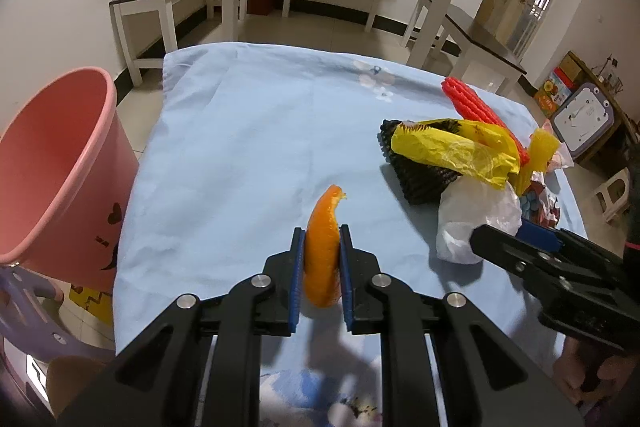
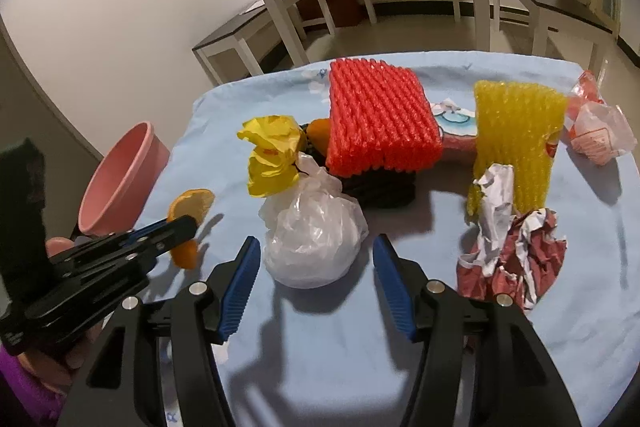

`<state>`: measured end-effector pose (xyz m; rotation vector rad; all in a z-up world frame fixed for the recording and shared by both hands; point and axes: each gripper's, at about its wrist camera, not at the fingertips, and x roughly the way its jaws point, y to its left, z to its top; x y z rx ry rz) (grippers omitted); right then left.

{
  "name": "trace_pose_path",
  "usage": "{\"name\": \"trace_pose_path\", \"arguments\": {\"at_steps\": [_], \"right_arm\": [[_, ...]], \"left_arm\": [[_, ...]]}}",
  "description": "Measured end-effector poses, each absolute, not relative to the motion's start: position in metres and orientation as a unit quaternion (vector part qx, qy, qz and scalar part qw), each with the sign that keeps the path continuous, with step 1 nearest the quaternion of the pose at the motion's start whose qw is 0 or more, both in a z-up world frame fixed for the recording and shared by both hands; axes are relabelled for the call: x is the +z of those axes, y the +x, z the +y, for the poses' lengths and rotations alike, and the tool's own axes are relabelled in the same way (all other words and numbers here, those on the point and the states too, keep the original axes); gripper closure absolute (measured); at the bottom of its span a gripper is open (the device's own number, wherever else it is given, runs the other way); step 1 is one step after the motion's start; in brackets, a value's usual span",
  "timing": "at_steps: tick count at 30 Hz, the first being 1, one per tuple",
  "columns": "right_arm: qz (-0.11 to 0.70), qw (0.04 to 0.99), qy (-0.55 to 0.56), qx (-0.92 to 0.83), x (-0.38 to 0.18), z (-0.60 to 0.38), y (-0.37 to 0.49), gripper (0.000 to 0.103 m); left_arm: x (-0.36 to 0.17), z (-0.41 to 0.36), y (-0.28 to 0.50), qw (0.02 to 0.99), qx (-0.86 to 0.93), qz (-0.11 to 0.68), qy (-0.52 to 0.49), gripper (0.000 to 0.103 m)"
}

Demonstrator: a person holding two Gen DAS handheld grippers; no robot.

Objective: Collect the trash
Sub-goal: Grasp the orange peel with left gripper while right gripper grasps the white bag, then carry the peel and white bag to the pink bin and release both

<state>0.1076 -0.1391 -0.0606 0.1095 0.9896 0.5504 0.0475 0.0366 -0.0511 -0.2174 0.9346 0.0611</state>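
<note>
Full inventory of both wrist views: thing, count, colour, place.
orange peel: 1, orange, in left gripper
bin: 1, pink, off the cloth's left edge
white bag: 1, white, between right gripper's open fingers
yellow bag: 1, yellow, behind white bag
red foam net: 1, red, centre, atop black net
black foam net: 1, black, under red net
yellow foam net: 1, yellow, right
crumpled wrapper: 1, maroon-white, front right
tablecloth: 1, light blue
left gripper: 1, black-blue
right gripper: 1, black-blue
</note>
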Motion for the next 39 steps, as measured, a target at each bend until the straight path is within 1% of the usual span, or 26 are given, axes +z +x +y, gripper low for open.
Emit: {"name": "trace_pose_path", "arguments": {"at_steps": [1, 2, 3, 6, 8, 10, 25, 29, 33, 39], "right_arm": [[0.47, 0.842, 0.052, 0.259, -0.062, -0.138, 0.108, 0.046], [0.471, 0.842, 0.05, 0.257, -0.064, -0.138, 0.108, 0.05], [0.472, 0.842, 0.049, 0.257, -0.066, -0.137, 0.108, 0.057], [0.473, 0.84, 0.048, 0.261, -0.066, -0.134, 0.106, 0.07], [0.468, 0.844, 0.044, 0.259, -0.064, -0.135, 0.103, 0.074], [0.465, 0.845, 0.043, 0.26, -0.06, -0.138, 0.098, 0.077], [0.433, 0.872, 0.035, 0.227, -0.025, -0.178, 0.059, 0.078], [0.418, 0.877, 0.027, 0.235, -0.015, -0.172, 0.046, 0.078], [0.422, 0.873, 0.026, 0.244, -0.013, -0.164, 0.044, 0.077], [0.413, 0.865, 0.025, 0.284, -0.002, -0.132, 0.047, 0.077]], "left_arm": [[-0.051, 0.037, 0.047, 0.887, 0.029, 0.449, -0.105, 0.087], [-0.05, 0.037, 0.047, 0.887, 0.029, 0.448, -0.105, 0.087], [-0.049, 0.038, 0.047, 0.887, 0.028, 0.448, -0.106, 0.087], [-0.048, 0.038, 0.044, 0.889, 0.027, 0.444, -0.106, 0.087], [-0.046, 0.038, 0.042, 0.891, 0.025, 0.441, -0.107, 0.087], [-0.043, 0.039, 0.039, 0.892, 0.023, 0.438, -0.109, 0.087], [-0.024, 0.025, 0.022, 0.903, 0.0, 0.416, -0.103, 0.087], [-0.021, 0.024, 0.016, 0.905, 0.001, 0.415, -0.1, 0.087], [-0.016, 0.027, 0.012, 0.908, 0.002, 0.406, -0.102, 0.087], [-0.005, 0.045, 0.001, 0.917, 0.02, 0.384, -0.106, 0.087]]}}
